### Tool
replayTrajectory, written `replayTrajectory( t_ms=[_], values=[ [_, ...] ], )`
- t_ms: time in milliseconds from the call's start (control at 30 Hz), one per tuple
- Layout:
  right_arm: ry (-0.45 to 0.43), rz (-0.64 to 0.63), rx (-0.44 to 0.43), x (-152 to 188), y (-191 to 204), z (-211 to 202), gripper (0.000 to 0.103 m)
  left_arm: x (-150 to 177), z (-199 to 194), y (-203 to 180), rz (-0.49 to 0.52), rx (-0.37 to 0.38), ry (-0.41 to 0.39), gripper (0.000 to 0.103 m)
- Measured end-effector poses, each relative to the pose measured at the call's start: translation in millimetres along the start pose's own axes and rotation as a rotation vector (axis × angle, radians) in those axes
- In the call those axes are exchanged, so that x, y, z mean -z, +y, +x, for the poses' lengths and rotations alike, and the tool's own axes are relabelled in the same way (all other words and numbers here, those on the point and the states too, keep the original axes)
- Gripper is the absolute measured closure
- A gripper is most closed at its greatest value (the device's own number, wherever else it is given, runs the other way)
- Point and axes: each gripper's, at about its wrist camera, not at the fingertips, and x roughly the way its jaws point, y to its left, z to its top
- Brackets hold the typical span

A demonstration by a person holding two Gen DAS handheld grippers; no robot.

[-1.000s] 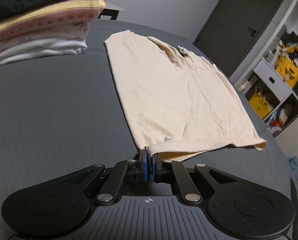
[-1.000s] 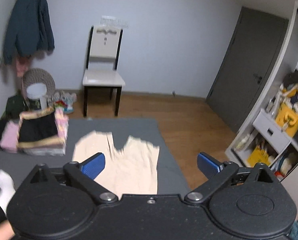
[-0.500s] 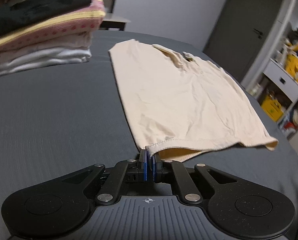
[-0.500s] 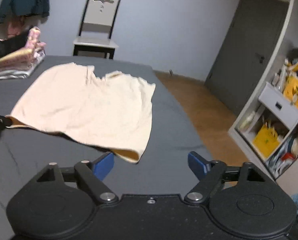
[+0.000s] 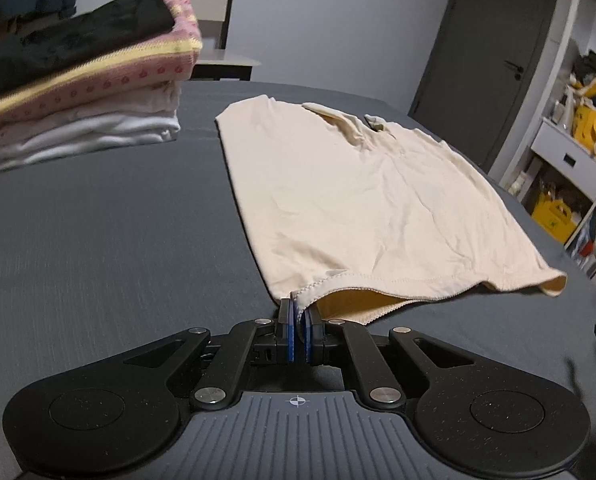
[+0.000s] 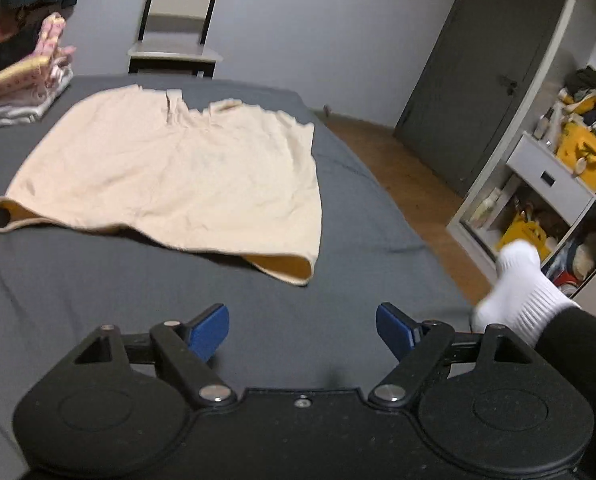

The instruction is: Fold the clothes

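A cream sleeveless top [image 5: 357,200] lies spread on the dark grey bed [image 5: 98,240], hem toward me. My left gripper [image 5: 298,312] is shut on the hem's near left corner, lifting it slightly so the yellow inside shows. In the right wrist view the same top [image 6: 178,168] lies ahead and to the left. My right gripper [image 6: 301,328] is open, low over the bed [image 6: 337,240], a short way from the hem's right corner [image 6: 298,272]. Nothing is between its blue pads [image 6: 208,330].
A stack of folded clothes [image 5: 78,92] sits at the bed's far left, also seen as a stack [image 6: 22,84] in the right wrist view. A chair [image 6: 178,20] stands behind the bed. A person's white-socked foot [image 6: 521,288] is at the right bed edge. Cluttered shelves [image 6: 557,184] stand right.
My right gripper has dropped from high above the bed to just above it, close to the hem's right corner. My left gripper stays shut on the left hem corner.
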Motion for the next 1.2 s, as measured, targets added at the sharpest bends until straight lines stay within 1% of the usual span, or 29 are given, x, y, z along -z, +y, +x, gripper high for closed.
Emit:
replayTrajectory(
  t_ms=[100,167,233,267,300,333,400,467,533,567,633,700,767,800,833,900,967,1033,1100,1200],
  values=[
    [-0.041,0.004,-0.039,5,2,-2,0.022,3,-1,0,-0.002,0.004,-0.01,0.098],
    [-0.043,-0.01,-0.025,9,3,7,0.022,4,-2,-2,0.018,0.0,-0.017,0.098],
    [-0.078,-0.015,-0.007,12,0,17,0.022,5,-1,-3,0.038,-0.004,-0.026,0.098],
    [-0.083,0.004,-0.007,13,-3,23,0.022,6,-2,-3,0.041,-0.004,-0.03,0.098],
    [-0.089,0.022,-0.006,15,-7,29,0.024,6,-2,-3,0.043,-0.004,-0.035,0.098],
    [-0.093,0.034,-0.002,14,-10,34,0.03,7,-2,-3,0.038,-0.003,-0.041,0.098],
    [-0.078,0.034,0.027,13,-12,48,0.034,7,-2,-2,0.033,-0.005,-0.043,0.098],
    [-0.063,0.067,0.023,12,-15,61,0.049,5,-2,-4,0.04,-0.012,-0.038,0.098],
    [-0.047,0.079,0.025,9,-17,74,0.049,3,-1,-6,0.047,-0.022,-0.033,0.098],
    [-0.054,0.086,0.028,10,-18,79,0.054,3,-1,-7,0.052,-0.03,-0.033,0.098],
    [-0.044,0.131,0.013,9,-23,91,0.058,4,-1,-10,0.068,-0.052,-0.042,0.098],
    [-0.043,0.171,-0.01,9,-29,100,0.069,5,-1,-14,0.085,-0.073,-0.05,0.098],
    [-0.037,0.185,-0.026,8,-32,103,0.096,4,-2,-19,0.102,-0.102,-0.052,0.099],
    [-0.029,0.205,-0.045,8,-34,100,0.099,3,-2,-21,0.112,-0.118,-0.052,0.099],
    [-0.022,0.226,-0.065,8,-36,97,0.1,2,-2,-24,0.126,-0.136,-0.053,0.1],
    [-0.006,0.225,-0.079,9,-36,86,0.101,0,-4,-26,0.142,-0.165,-0.056,0.101],
    [0.01,0.219,-0.088,9,-33,73,0.101,-2,-8,-21,0.117,-0.17,-0.058,0.102],
    [0.041,0.24,-0.122,9,-33,59,0.101,-4,-17,-13,0.095,-0.182,-0.057,0.102],
    [0.104,0.274,-0.152,13,-31,49,0.101,-3,-29,-5,0.093,-0.184,-0.058,0.102],
    [0.186,0.268,-0.198,22,-25,36,0.101,5,-49,7,0.132,-0.188,-0.045,0.102]
  ],
)
